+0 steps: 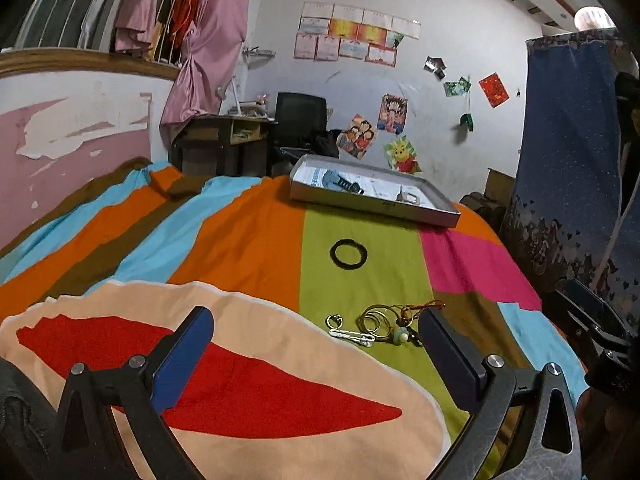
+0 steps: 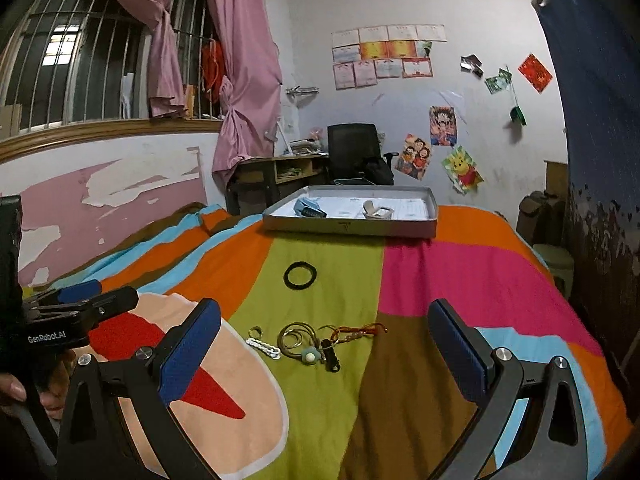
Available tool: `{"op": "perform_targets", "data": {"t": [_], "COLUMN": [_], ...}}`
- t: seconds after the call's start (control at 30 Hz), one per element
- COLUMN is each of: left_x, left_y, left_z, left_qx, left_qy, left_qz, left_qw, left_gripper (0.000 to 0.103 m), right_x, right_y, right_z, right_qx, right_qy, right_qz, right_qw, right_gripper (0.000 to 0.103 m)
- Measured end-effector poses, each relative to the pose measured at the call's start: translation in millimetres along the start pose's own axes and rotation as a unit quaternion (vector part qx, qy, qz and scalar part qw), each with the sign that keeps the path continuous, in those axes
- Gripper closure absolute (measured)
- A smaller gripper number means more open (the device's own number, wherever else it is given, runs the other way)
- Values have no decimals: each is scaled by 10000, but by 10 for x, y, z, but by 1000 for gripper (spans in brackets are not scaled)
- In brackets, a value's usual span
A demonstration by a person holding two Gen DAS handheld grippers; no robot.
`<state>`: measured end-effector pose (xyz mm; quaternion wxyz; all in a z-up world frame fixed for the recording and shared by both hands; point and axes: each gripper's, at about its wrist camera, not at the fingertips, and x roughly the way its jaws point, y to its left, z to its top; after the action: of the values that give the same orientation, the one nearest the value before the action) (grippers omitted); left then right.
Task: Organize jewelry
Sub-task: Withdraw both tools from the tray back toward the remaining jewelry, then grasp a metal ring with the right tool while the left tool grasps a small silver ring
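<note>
Left tool (image 1: 316, 344): I see it wide open, holding nothing.
Right tool (image 2: 326, 338): also wide, holding nothing.
Jewelry pile (image 2: 308, 342): on bed, near black ring (image 2: 300, 275).
Tray (image 2: 348, 228): beyond.

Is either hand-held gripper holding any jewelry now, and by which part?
Nothing is held. Left hand-held gripper and right hand-held gripper are both open, empty.

Black hair tie (image 2: 300, 275) flat on green stripe of bedspread (image 2: 460, 276), mid-bed. Near front edge: gold rings (image 2: 295, 338), white chain (image 2: 263, 346), bead charm (image 2: 310, 356), red cord (image 2: 362, 332) clustered. Grey tray (image 2: 348, 229) at far edge.
</note>
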<state>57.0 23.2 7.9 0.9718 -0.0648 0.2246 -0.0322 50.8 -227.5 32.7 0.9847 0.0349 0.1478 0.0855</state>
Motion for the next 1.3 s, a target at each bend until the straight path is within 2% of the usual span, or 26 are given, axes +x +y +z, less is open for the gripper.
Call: {"op": "perform_targets", "data": {"t": [0.43, 0.53, 0.7, 0.87, 1.03, 1.07, 1.13, 1.17, 1.2, 1.23, 1.3], "left_x": [421, 571, 928, 1247, 1564, 1604, 1674, 1699, 1728, 1761, 1822], "left_y": [90, 146, 242, 255, 243, 246, 242, 238, 232, 222, 196], "left_z": [147, 190, 210, 199, 75, 49, 3, -6, -18, -27, -49], "left_qx": [-89, -116, -37, 100, 326, 312, 287, 280, 272, 273, 272], "left_qy": [112, 247, 650, 870, 1206, 1288, 1479, 1561, 1640, 1710, 1855], "left_qz": [164, 133, 23, -114, -291, -358, -589, -707, -875, -1031, -1300], "left_qw": [9998, 9995, 9979, 9961, 9917, 9905, 9868, 9848, 9822, 9795, 9736], "left_gripper": [0, 0, 0, 0, 1, 3, 19, 23, 30, 40, 53], "right_x": [518, 674, 1005, 1322, 1666, 1732, 1886, 1930, 1999, 2043, 2138], "right_y": [-107, -128, -166, -145, -116, -116, -92, -81, -62, -51, -12], "right_z": [84, 105, 89, 5, -127, -154, -214, -233, -260, -282, -315], "right_qx": [191, 199, 218, 140, 103, 104, 43, 2, -46, -59, -115], "right_qy": [24, 83, 359, 673, 1145, 1250, 1512, 1597, 1728, 1812, 1988], "right_qz": [-140, -126, 1, 120, 344, 425, 608, 647, 734, 818, 1045], "right_qw": [9997, 9997, 9991, 9976, 9928, 9912, 9866, 9850, 9822, 9800, 9744], "right_gripper": [1, 1, 1, 1, 2, 4, 18, 31, 38, 38, 45]}}
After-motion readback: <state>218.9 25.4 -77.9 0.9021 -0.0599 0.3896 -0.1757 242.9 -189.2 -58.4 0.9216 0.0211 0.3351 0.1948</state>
